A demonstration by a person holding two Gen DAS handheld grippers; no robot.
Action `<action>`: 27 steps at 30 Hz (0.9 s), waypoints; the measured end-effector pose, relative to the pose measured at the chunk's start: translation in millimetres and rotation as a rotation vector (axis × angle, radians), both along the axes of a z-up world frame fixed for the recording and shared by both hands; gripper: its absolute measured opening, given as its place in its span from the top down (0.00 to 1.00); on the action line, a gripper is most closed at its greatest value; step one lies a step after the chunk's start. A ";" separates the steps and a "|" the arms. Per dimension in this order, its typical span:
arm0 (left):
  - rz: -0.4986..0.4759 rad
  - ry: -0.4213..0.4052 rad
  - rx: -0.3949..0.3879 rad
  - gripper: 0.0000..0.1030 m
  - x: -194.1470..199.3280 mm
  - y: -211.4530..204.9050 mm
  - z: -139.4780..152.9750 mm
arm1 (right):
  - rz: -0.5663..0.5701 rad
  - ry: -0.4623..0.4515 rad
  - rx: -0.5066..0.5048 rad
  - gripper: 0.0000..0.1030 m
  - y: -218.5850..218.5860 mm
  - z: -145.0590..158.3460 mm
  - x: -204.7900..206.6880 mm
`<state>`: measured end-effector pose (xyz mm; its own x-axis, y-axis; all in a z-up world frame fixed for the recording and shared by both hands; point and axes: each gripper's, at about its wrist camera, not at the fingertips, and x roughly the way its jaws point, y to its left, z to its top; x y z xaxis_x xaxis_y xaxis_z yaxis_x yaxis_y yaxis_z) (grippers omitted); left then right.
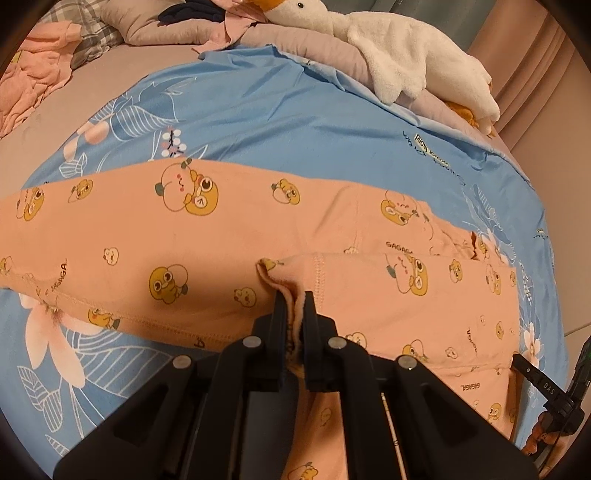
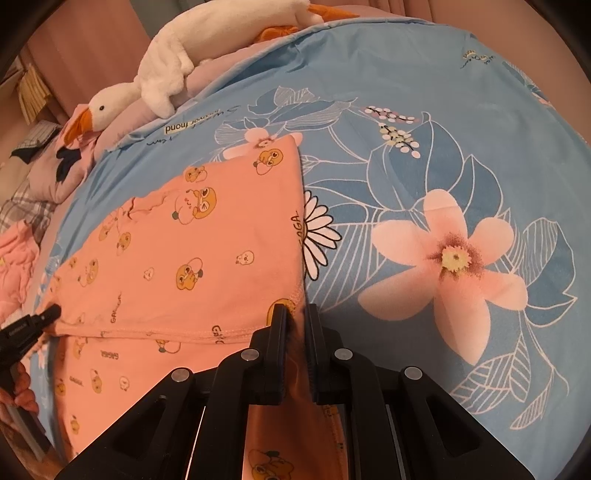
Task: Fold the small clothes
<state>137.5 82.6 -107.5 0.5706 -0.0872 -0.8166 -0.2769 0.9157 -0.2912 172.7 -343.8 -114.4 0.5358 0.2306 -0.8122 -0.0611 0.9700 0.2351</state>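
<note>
A small peach garment [image 1: 221, 236] printed with yellow cartoon ducks lies spread on the blue flowered bedsheet [image 1: 280, 96]. My left gripper [image 1: 294, 295] is shut on a hemmed edge of it, and a folded-over flap runs off to the right. In the right wrist view the same garment [image 2: 207, 251] lies to the left. My right gripper [image 2: 296, 310] is shut on its hemmed corner at the lower right edge. The other gripper's tip [image 2: 48, 314] shows at the garment's far left edge.
A white plush goose [image 1: 388, 48] lies on pink bedding along the far side; it also shows in the right wrist view [image 2: 162, 70]. A pile of pink clothes [image 1: 33, 74] sits far left. Dark clothes [image 1: 192, 13] lie by the pillows.
</note>
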 end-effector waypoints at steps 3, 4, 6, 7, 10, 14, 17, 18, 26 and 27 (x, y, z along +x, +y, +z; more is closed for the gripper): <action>0.000 0.008 -0.001 0.93 0.5 0.2 -2.1 | 0.000 0.001 -0.006 0.89 1.1 -0.3 0.3; 0.000 0.009 0.000 0.93 0.4 0.3 -2.6 | 0.000 0.001 -0.008 0.89 1.4 -0.6 0.3; 0.000 0.012 -0.002 0.92 0.3 0.8 -3.4 | -0.001 0.001 -0.009 0.89 1.4 -0.3 -0.2; 0.001 0.013 -0.003 0.92 0.1 1.2 -3.5 | -0.002 0.001 -0.009 0.89 1.3 -0.4 0.0; 0.004 0.019 -0.004 0.91 0.0 1.8 -5.1 | -0.002 0.001 -0.010 0.89 1.5 -0.5 0.2; 0.005 0.026 -0.003 0.90 0.3 2.3 -8.0 | 0.000 0.002 -0.013 0.89 1.5 -1.2 0.9; 0.005 0.032 -0.005 0.90 1.0 3.3 -10.2 | -0.001 0.004 -0.013 0.89 1.8 -1.6 1.0; 0.004 0.034 -0.004 0.90 1.6 3.2 -10.5 | -0.001 0.003 -0.014 0.89 1.8 -1.5 1.0; 0.007 0.043 -0.008 0.89 1.9 3.2 -13.7 | -0.002 0.004 -0.014 0.89 1.9 -2.1 1.4; 0.007 0.043 -0.009 0.89 2.1 3.3 -14.1 | -0.001 0.004 -0.015 0.89 1.8 -2.2 1.5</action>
<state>139.6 85.9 -121.5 0.5353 -0.0907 -0.8398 -0.2961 0.9110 -0.2872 174.1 -341.9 -116.6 0.5330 0.2182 -0.8175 -0.0593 0.9734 0.2212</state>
